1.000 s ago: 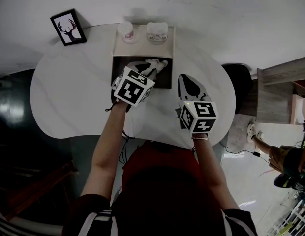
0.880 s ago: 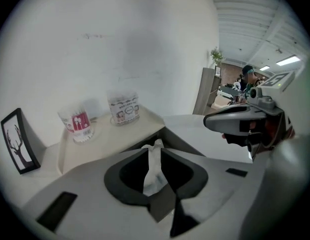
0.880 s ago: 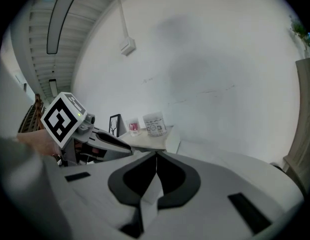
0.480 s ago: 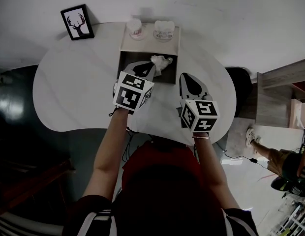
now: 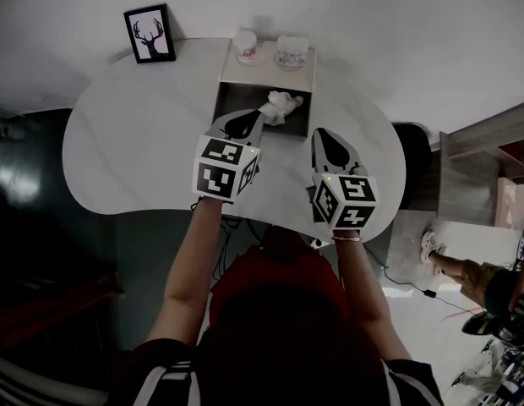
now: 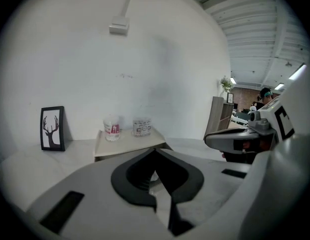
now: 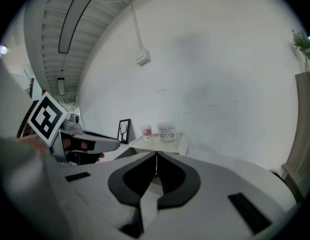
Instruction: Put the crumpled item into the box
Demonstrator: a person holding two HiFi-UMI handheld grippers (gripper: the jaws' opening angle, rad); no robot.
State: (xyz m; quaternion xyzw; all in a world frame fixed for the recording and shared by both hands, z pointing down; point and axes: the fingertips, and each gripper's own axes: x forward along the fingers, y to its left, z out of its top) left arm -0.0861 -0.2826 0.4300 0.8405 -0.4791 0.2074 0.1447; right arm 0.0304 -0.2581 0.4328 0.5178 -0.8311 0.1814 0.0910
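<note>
The head view looks steeply down from above the person onto a white table (image 5: 118, 142), with the left gripper (image 5: 248, 118) and right gripper (image 5: 324, 135) close below the camera. Each gripper view sits low, near table height, and faces along its own jaws toward the white wall. All three views share the box (image 5: 266, 76), the cups (image 5: 292, 51) on top of it and the framed deer picture (image 5: 150, 34). Each gripper view also catches the other gripper at its edge.

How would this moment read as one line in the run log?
crumpled item: in box | left tool: shut, empty, near box | right tool: shut, empty, over table
</note>
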